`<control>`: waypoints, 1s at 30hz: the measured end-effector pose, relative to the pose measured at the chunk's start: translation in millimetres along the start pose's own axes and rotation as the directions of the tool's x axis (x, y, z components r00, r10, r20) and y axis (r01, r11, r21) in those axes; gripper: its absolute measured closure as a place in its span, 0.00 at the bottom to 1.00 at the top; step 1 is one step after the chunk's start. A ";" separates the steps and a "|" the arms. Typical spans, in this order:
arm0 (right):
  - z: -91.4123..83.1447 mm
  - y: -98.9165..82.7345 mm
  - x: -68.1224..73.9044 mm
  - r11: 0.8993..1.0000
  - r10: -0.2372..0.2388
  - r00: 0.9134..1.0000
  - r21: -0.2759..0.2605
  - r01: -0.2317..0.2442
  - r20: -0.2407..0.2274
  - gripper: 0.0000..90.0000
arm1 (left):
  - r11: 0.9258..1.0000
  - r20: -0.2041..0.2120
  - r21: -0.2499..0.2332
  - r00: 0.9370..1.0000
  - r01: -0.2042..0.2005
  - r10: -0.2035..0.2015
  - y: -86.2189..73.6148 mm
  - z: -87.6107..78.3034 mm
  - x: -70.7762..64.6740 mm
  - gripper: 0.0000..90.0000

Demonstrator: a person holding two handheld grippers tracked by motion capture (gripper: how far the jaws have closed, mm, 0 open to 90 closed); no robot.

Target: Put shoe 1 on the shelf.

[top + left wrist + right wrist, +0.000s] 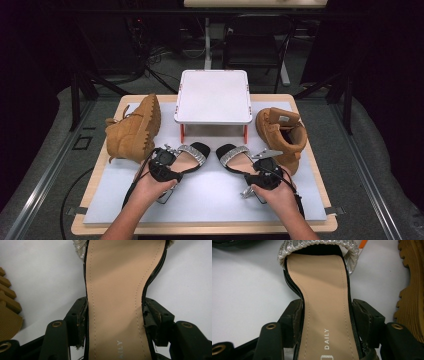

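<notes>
- White mat [210, 195] on table; raised tray [213, 97] empty, boots [134, 131] flank it.
- Left gripper [163, 169] clamps left sandal [187, 156] at waist; right gripper [264, 176] clamps right sandal [235, 157].
- Both sandals on mat; lift and placing likely remain.

**Bare forearms, black hand-held grippers**

Two bare forearms, no sleeves. Each hand carries a black gripper: the left gripper [163, 165] and the right gripper [265, 172], which has a grey three-cornered plate on top. Black cables trail back from both. The blocky black jaws have brass-coloured rivets and worn, frayed pads [81, 322].
</notes>
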State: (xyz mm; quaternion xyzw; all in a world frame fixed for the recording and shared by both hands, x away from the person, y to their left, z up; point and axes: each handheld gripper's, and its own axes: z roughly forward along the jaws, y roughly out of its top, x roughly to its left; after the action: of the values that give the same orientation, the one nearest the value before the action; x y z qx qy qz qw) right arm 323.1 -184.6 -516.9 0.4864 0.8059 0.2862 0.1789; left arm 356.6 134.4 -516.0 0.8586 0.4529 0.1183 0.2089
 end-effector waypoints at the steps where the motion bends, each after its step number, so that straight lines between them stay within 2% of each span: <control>1: 0.8 0.4 -0.5 1.000 0.001 1.000 0.000 -0.001 0.004 0.47 | 1.000 0.003 0.001 1.000 0.001 -0.001 0.7 0.6 0.6 0.46; 10: 6.2 8.3 -1.9 1.000 0.017 1.000 -0.011 -0.017 0.008 0.47 | 1.000 -0.009 -0.001 1.000 0.012 -0.012 7.7 8.9 3.3 0.46; 18: 14.1 15.1 0.2 1.000 0.020 1.000 -0.009 -0.020 0.017 0.47 | 1.000 -0.016 0.007 1.000 0.004 -0.004 13.2 13.4 4.9 0.46; 25: 16.8 16.6 0.5 0.999 0.033 0.999 -0.018 -0.032 0.018 0.47 | 1.000 -0.027 -0.012 1.000 0.006 -0.006 14.4 15.3 3.9 0.46; 30: 17.9 14.9 2.0 1.000 0.025 0.999 -0.020 -0.024 0.029 0.47 | 1.000 -0.033 -0.020 0.999 0.004 -0.005 13.3 15.6 3.0 0.46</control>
State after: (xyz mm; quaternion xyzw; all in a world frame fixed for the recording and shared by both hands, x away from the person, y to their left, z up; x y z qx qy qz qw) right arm 342.5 -172.3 -521.2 0.4985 0.7943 0.2893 0.1921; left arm 374.1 126.2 -523.6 0.8534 0.4570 0.1366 0.2104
